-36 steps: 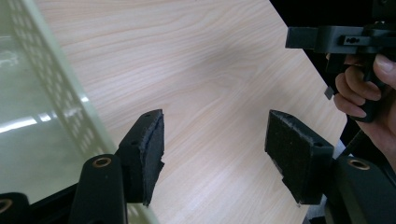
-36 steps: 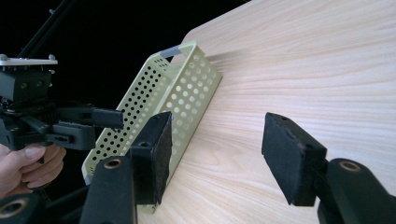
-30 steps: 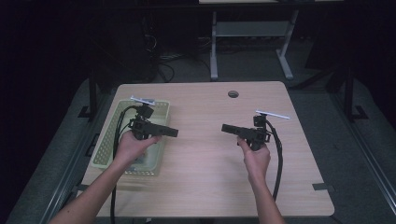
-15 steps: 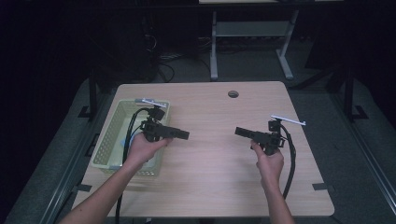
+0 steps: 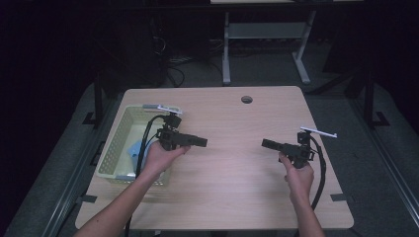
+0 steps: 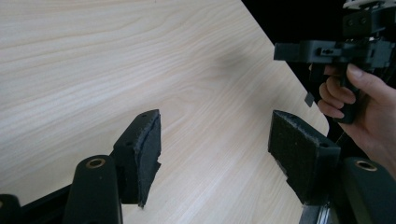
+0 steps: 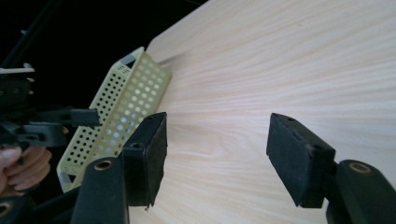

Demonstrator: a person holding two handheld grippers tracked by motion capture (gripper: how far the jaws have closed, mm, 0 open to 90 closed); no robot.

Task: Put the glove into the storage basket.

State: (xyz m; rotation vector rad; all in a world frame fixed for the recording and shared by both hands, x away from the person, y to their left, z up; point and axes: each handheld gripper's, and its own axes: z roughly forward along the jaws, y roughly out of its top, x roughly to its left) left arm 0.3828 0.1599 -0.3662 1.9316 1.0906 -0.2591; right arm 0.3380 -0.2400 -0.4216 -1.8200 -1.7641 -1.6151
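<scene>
Pale wood was what I saw first in the high view: the table (image 5: 237, 148), bare between the two tools. My left gripper (image 5: 202, 142) hung at about nine o'clock from the table's middle, just beside the basket (image 5: 118, 140), its nose pointing toward three. My right gripper (image 5: 266, 143) sat at about three o'clock, nose pointing toward nine, so the two faced each other, well apart. The basket, a yellow perforated one, stood along the table's left edge, and something blue (image 5: 134, 149) lay inside it. A round hole (image 5: 246, 99) sat in the tabletop at twelve.

In the left gripper view the pads (image 6: 148, 149) stood spread wide, with only wood grain between them; nothing was pinched. At about two o'clock I could see my right hand (image 6: 359, 100) wrapped round the other gripper's handle, off past the table's edge.

In the right gripper view the jaws were spread too and had just been opening wider, again with nothing but bare tabletop between them. The basket's holed wall (image 7: 126, 116) rose at about ten o'clock, and at nine the left hand's fingers (image 7: 23, 163) showed with their tool, just beside the basket.
</scene>
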